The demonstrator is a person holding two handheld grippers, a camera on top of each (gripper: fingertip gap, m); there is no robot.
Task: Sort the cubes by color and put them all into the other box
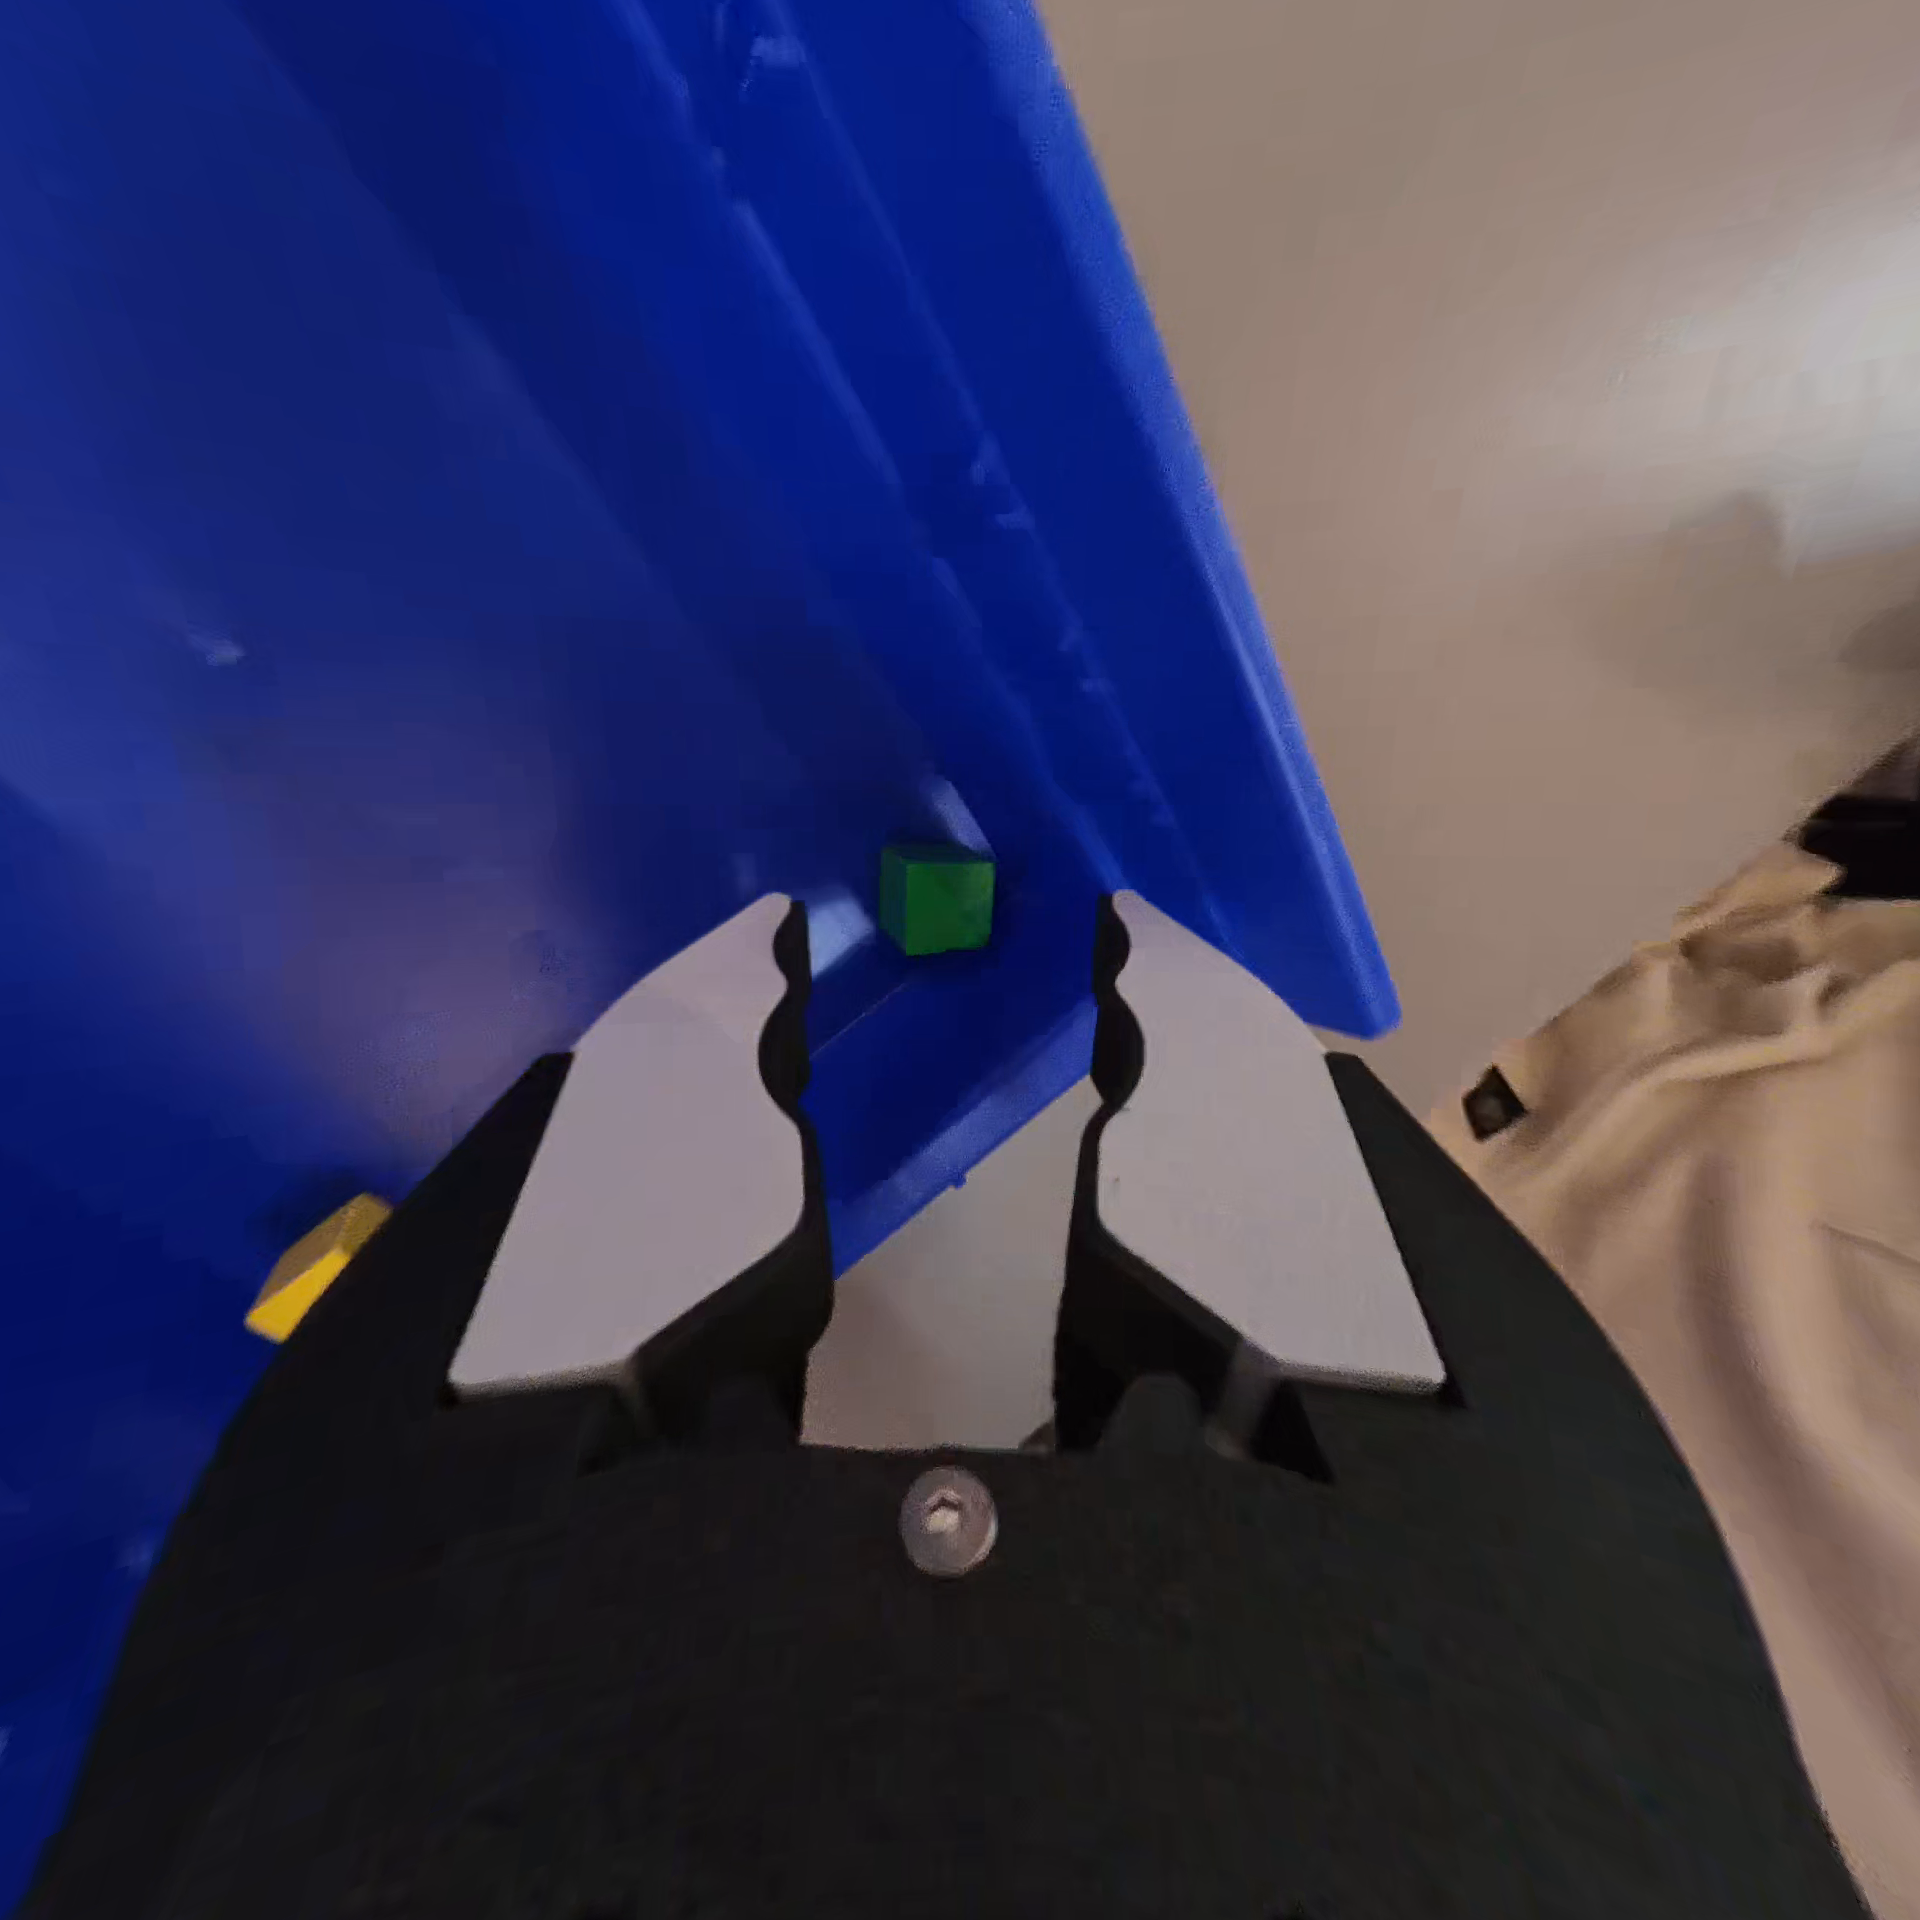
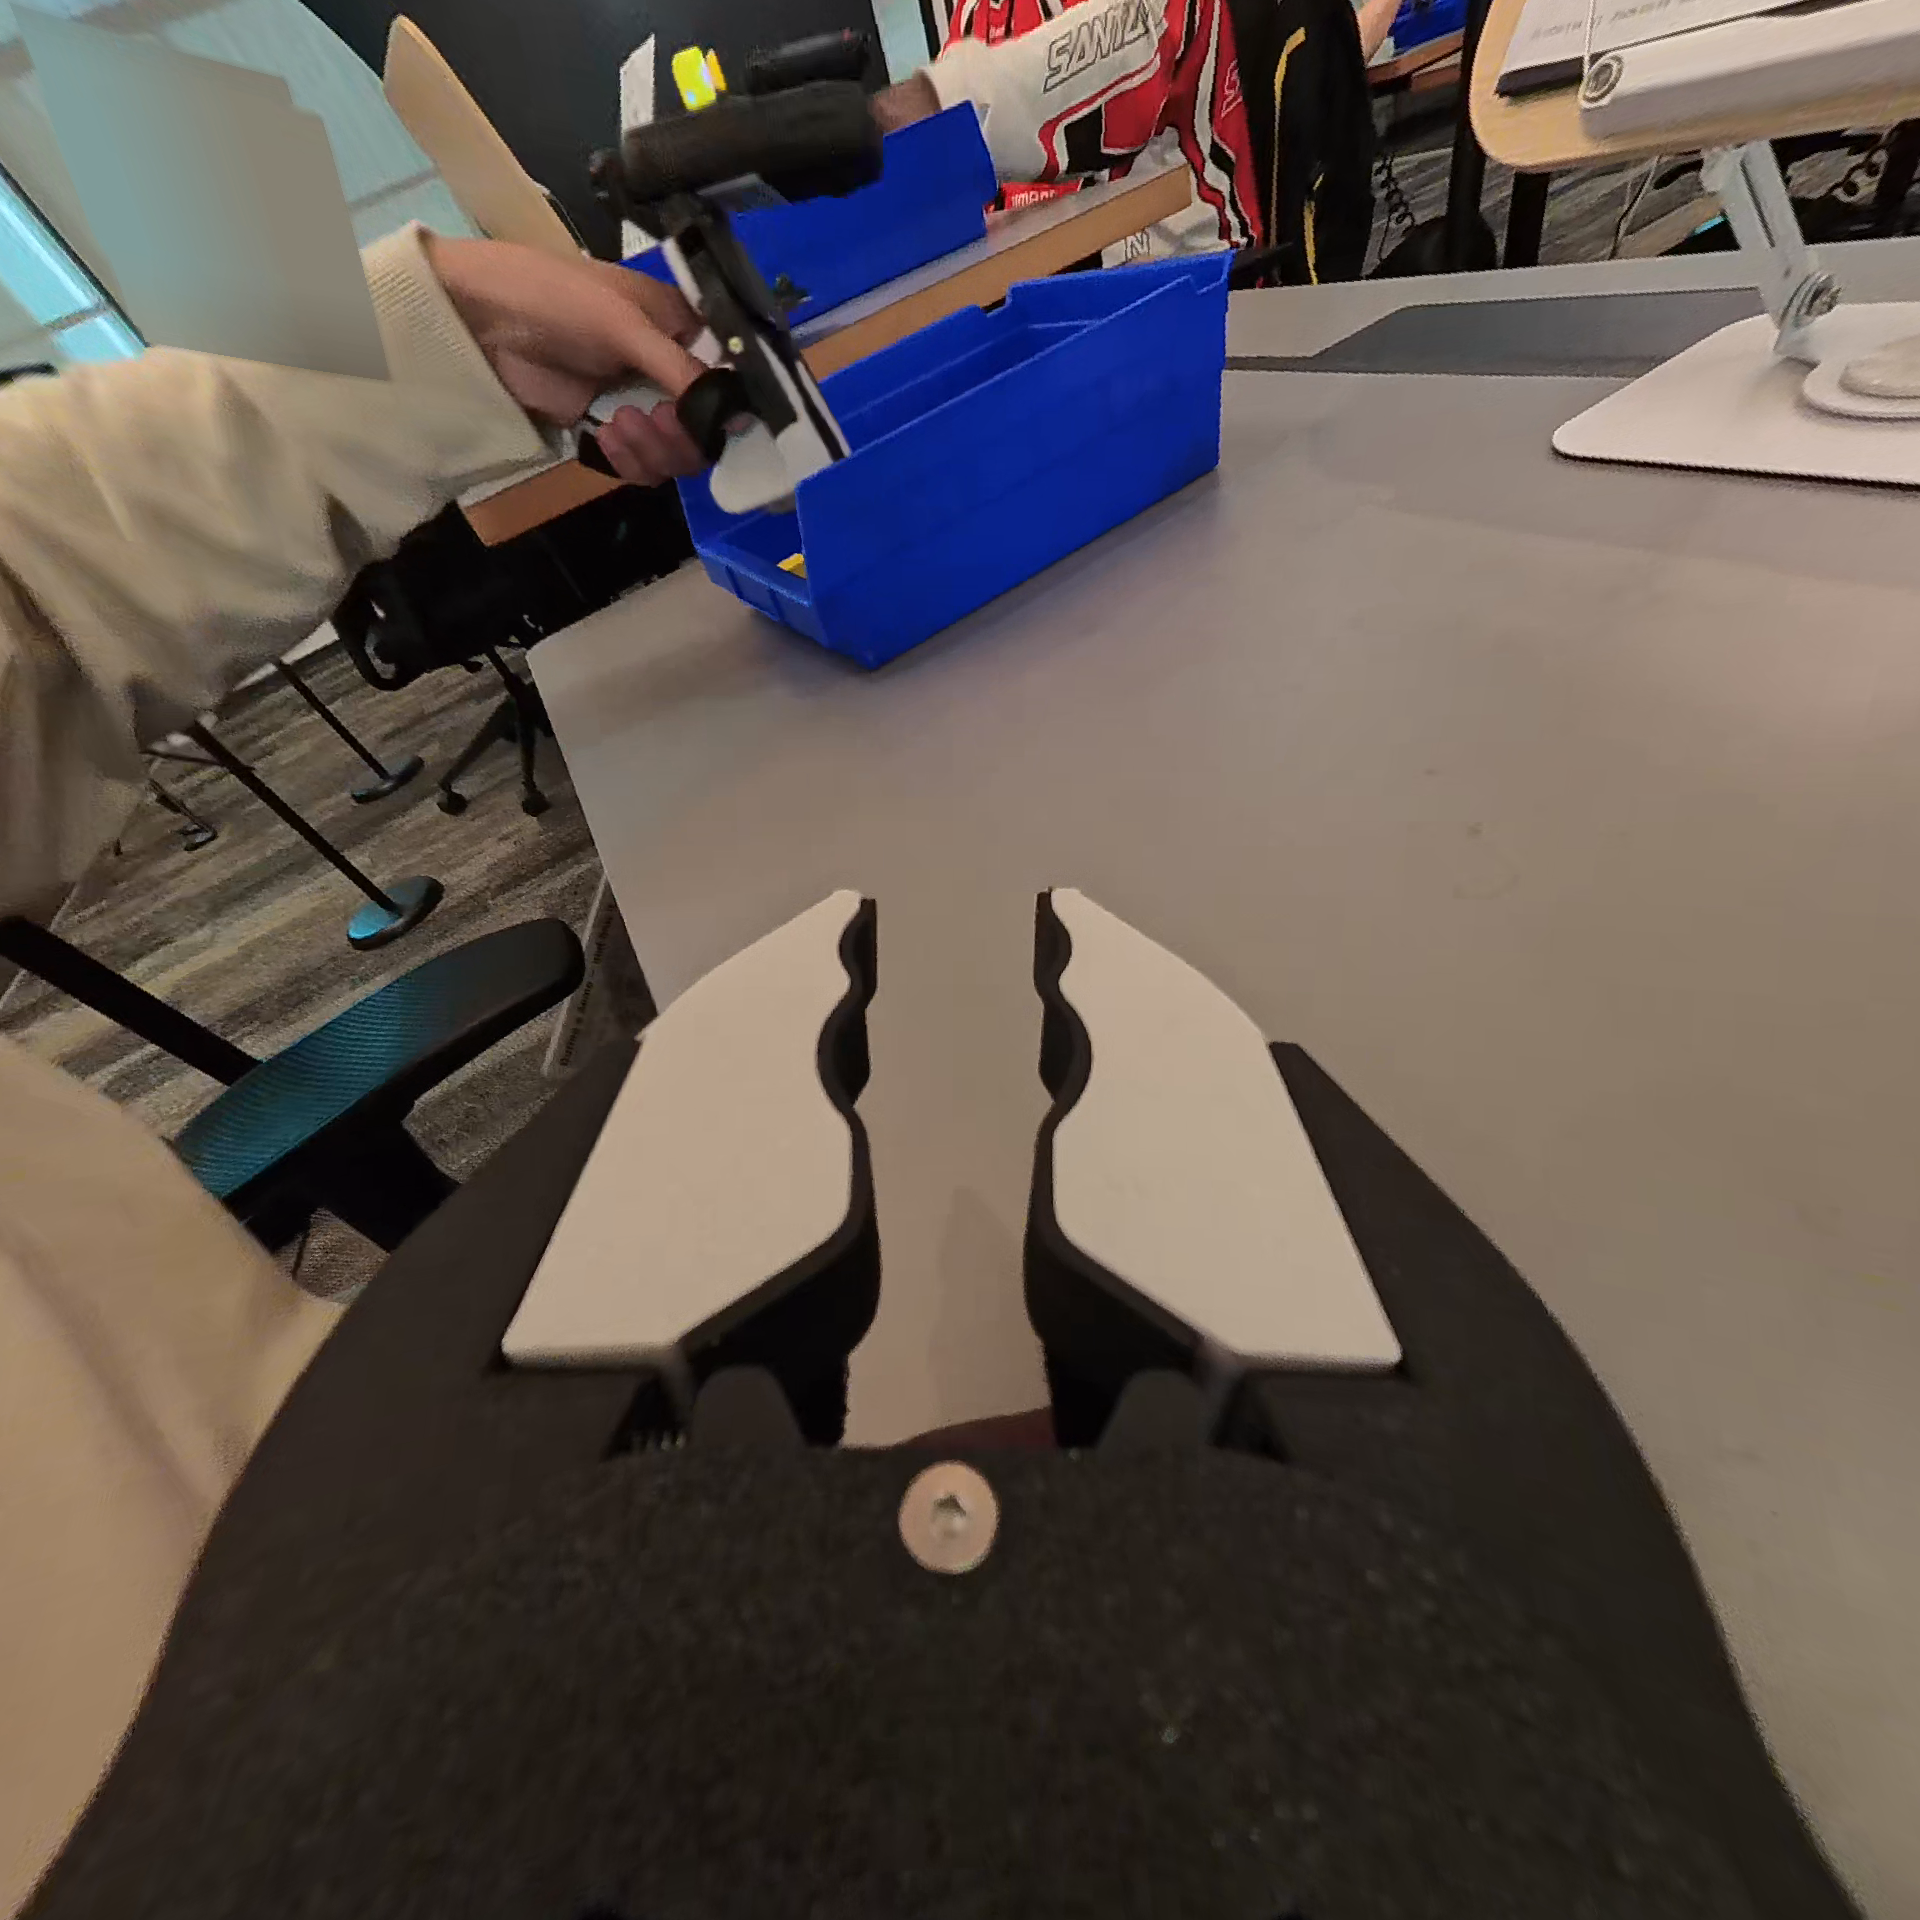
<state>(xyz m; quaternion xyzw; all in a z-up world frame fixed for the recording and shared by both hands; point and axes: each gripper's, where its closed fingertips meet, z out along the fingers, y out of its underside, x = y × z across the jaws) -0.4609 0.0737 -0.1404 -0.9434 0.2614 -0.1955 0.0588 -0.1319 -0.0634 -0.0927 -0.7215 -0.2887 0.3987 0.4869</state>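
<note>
A blue box (image 1: pixel 436 540) fills the left wrist view. A green cube (image 1: pixel 935 899) sits in its near corner and a yellow cube (image 1: pixel 312 1262) lies on its floor to the left. My left gripper (image 1: pixel 951 920) is open and empty, its tips just short of the green cube. In the right wrist view the same blue box (image 2: pixel 997 457) stands at the table's far left, with the left gripper (image 2: pixel 764 473) dipped into its near end and a bit of yellow cube (image 2: pixel 792 564) showing. My right gripper (image 2: pixel 956 909) is open and empty over the bare grey table (image 2: pixel 1351 790).
A person's hand and cream sleeve (image 2: pixel 208 457) hold the left gripper. A white stand base (image 2: pixel 1745 416) sits at the table's far right. Another blue box (image 2: pixel 862 208) stands on a farther desk. A chair armrest (image 2: pixel 364 1049) is beside the table's left edge. Left tips to right tips: about 35 centimeters.
</note>
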